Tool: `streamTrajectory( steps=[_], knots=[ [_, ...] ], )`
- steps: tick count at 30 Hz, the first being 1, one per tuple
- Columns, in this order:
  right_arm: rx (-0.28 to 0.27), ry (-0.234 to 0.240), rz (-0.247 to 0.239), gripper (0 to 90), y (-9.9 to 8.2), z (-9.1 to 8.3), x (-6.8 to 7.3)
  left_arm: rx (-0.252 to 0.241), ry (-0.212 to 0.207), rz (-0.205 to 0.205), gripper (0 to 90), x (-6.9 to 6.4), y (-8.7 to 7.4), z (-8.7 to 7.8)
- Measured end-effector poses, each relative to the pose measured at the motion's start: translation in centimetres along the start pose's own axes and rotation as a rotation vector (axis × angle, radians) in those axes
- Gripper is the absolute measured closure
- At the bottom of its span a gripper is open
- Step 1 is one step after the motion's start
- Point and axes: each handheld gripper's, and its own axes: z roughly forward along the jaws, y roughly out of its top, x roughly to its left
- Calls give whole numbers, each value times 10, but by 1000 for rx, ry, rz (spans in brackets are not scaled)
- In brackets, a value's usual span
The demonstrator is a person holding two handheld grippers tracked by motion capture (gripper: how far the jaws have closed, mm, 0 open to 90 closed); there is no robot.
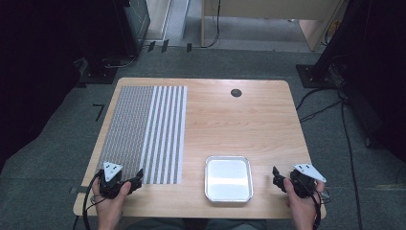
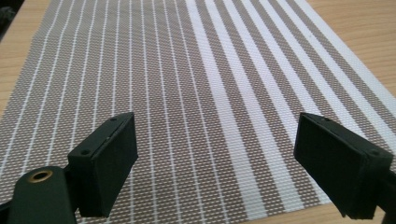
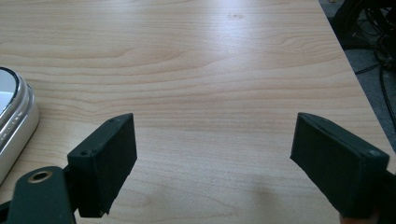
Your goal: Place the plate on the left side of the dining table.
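**Hovering wide over mat and bare wood**

Hanging at the lower left of the high view, left gripper [image 1: 136, 178], jaws spread wide above the near edge of the striped placemat [image 1: 143, 132]. Right gripper [image 1: 276, 175] at lower right, jaws likewise apart over bare table [image 1: 239, 120]. Metal tray [image 1: 228, 178] lying low in the frame between the two, touched by neither.

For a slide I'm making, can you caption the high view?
Two open hand-held grippers, left gripper at a striped placemat, right gripper beside a metal tray, on a wooden table.
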Motion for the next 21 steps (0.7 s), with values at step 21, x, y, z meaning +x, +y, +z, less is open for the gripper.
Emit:
streamTrajectory(
  steps=[21],
  knots=[
    [-21, 27, -18, 143, 0, -2, 13, 5, -76, 49, 134, -38, 1, 5]
  ],
)
